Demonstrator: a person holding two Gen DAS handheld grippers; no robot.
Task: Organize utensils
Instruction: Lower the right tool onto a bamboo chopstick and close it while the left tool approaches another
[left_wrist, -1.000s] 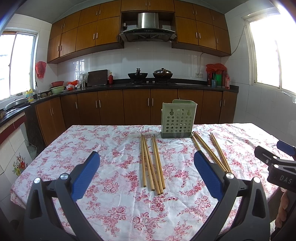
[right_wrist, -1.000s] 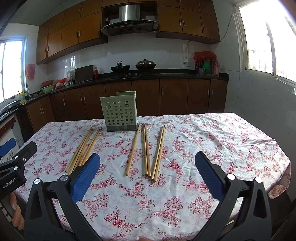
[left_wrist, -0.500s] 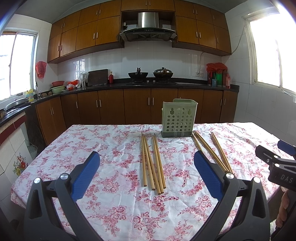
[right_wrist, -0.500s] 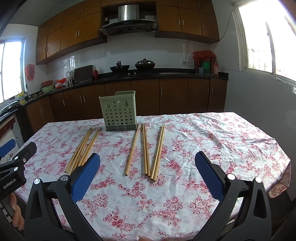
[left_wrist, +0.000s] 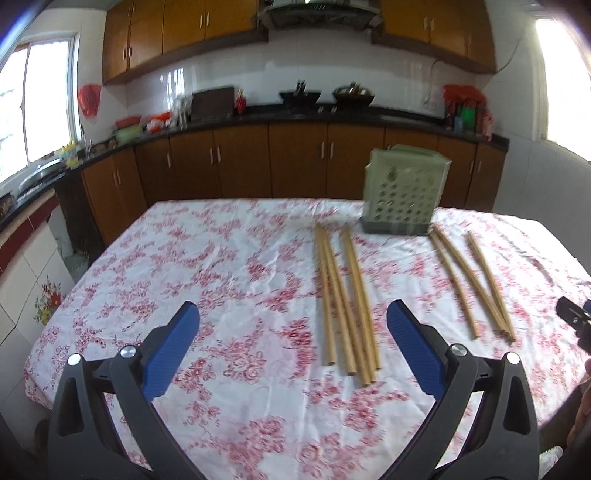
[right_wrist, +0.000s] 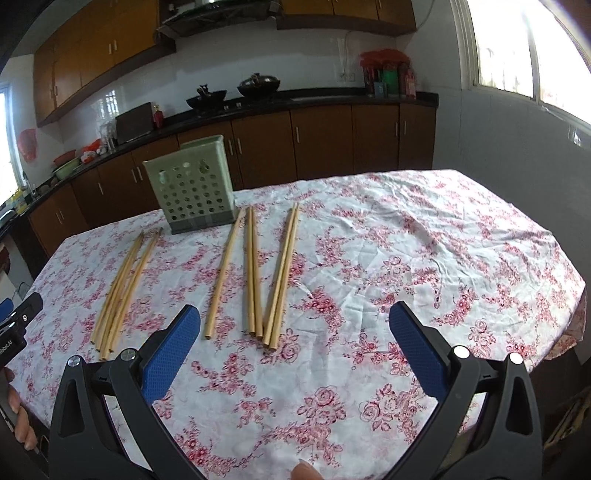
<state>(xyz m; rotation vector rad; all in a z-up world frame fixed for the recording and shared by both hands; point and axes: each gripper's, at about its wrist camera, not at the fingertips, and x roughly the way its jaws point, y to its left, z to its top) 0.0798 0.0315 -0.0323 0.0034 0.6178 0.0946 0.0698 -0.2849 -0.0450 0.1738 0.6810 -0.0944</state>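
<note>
Right now both tools are held low over the near edge of the bench (right_wrist: 461, 258), which has a white cloth with red flowers on it. The left tool (left_wrist: 293, 349) fills the bottom of its own picture. Its two blue pads are far apart and nothing is between them. It looks tipped a bit to one side, and its picture is blurry. The right tool (right_wrist: 295, 343) sits the same way at the bottom of its picture, wide open and holding nothing. A thumb tip (right_wrist: 304, 470) shows at the bottom edge there.

The green holder (right_wrist: 190, 190) with round holes stands upright in the upper left of the right wrist picture, at the far side of the bench. The chopsticks (right_wrist: 253, 273) lie flat on the cloth in front of it, in the middle of the picture. More chopsticks (right_wrist: 123, 291) lie in a bunch on the left side, well apart from the first ones. No tool touches any of them.
</note>
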